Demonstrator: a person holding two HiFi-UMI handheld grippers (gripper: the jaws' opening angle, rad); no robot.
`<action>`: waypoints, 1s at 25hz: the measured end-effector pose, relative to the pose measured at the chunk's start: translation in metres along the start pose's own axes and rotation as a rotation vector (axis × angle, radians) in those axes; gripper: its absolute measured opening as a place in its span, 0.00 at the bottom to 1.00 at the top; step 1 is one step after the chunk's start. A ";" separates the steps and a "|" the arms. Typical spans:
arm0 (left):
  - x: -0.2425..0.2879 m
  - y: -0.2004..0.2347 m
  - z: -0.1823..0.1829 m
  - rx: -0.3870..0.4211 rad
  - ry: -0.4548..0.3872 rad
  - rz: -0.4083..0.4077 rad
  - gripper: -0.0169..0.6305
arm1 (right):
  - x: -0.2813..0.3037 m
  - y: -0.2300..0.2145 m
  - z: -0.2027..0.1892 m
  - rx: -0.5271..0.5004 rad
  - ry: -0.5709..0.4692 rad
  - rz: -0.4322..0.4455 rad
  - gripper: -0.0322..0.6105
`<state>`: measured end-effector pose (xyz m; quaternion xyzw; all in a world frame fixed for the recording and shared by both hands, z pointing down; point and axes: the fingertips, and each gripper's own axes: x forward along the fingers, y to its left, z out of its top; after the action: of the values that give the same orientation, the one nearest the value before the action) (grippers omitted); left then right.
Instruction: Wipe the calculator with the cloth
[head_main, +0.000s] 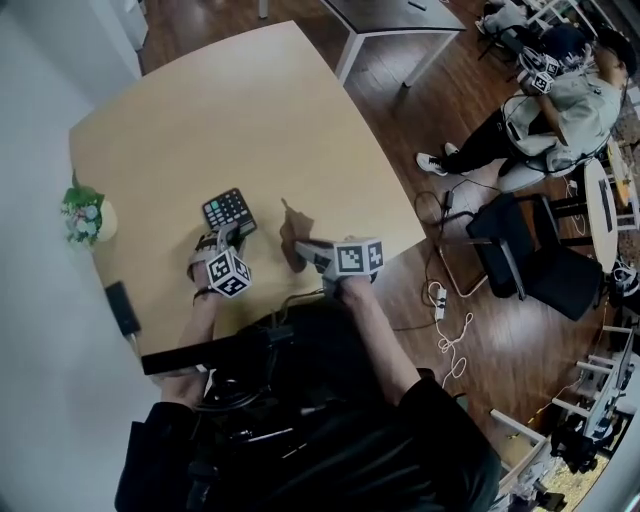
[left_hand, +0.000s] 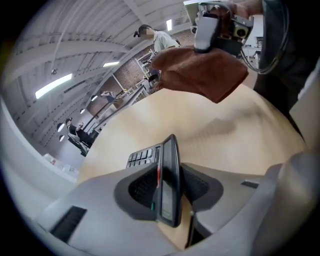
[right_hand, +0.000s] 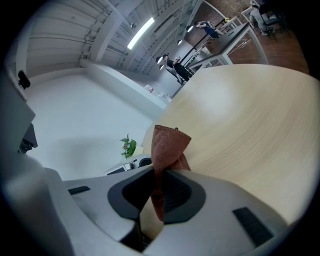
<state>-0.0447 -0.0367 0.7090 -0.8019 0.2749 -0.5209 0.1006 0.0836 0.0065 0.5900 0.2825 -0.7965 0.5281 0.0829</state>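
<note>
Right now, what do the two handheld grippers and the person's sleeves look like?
Both the left gripper and the right gripper have light grey moulded bodies with dark ribbed pads inset. Each carries a cube of black-and-white square markers. The person wears a glossy black jacket.

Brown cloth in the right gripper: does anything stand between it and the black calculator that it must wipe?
Nothing visible does. Only bare light wooden table lies between the brown cloth, pinched in the right gripper, and the black calculator. The left gripper clamps the calculator's near end, keys uncovered.
</note>
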 end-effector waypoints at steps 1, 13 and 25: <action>0.001 0.001 0.001 0.003 0.002 -0.011 0.25 | -0.002 0.002 -0.001 -0.005 -0.007 0.002 0.12; -0.135 0.161 -0.012 -1.817 -1.253 -0.333 0.12 | -0.032 0.052 0.025 -0.101 -0.155 0.045 0.11; -0.230 0.124 0.047 -1.764 -1.668 -0.546 0.12 | 0.014 0.211 0.069 -0.404 -0.022 0.342 0.12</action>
<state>-0.1153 -0.0197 0.4537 -0.7128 0.2074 0.5055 -0.4398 -0.0302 -0.0005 0.3987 0.1274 -0.9227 0.3618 0.0385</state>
